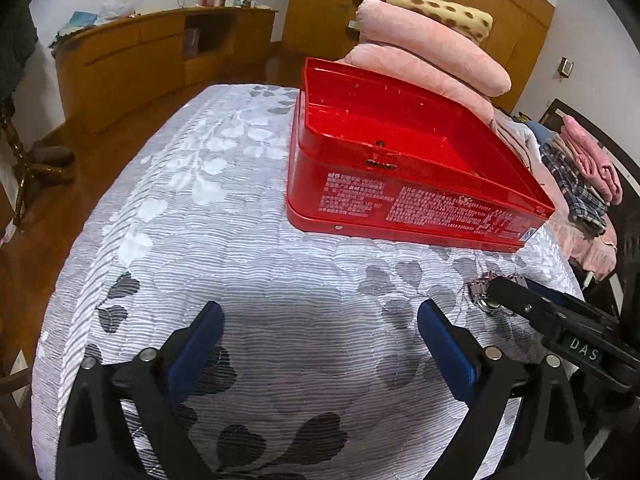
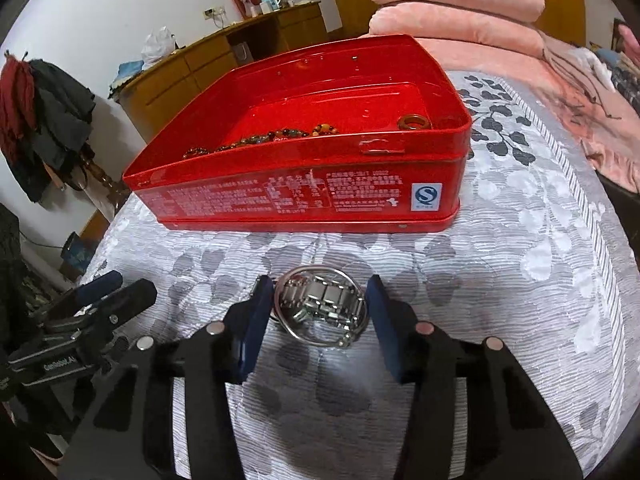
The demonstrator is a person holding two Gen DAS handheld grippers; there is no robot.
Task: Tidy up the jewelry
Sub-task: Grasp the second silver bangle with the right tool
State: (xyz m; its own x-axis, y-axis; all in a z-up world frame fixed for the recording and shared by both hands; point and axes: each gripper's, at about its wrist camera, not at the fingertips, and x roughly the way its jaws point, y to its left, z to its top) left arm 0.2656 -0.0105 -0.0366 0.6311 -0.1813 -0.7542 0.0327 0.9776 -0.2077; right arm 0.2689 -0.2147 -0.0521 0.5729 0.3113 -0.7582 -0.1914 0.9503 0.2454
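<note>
Right gripper [image 2: 316,312] – fingers spread either side of a silver watch band and bangles [image 2: 320,304] on the bedspread [image 2: 500,264], not clamped. Left gripper [image 1: 320,344] – spread wide, holding nothing, above bare bedspread. Beyond: open red tin [image 2: 312,196] holding a bead bracelet [image 2: 276,138] and brown ring [image 2: 414,122]. Farther: pink pillows [image 1: 424,44]

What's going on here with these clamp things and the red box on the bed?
A person holding a gripper in each hand is tidying jewelry into the open red tin on the bed. The right gripper straddles a pile of silver bracelets, fingers not yet closed. Beads already lie in the tin. The left gripper hovers open, empty.
</note>
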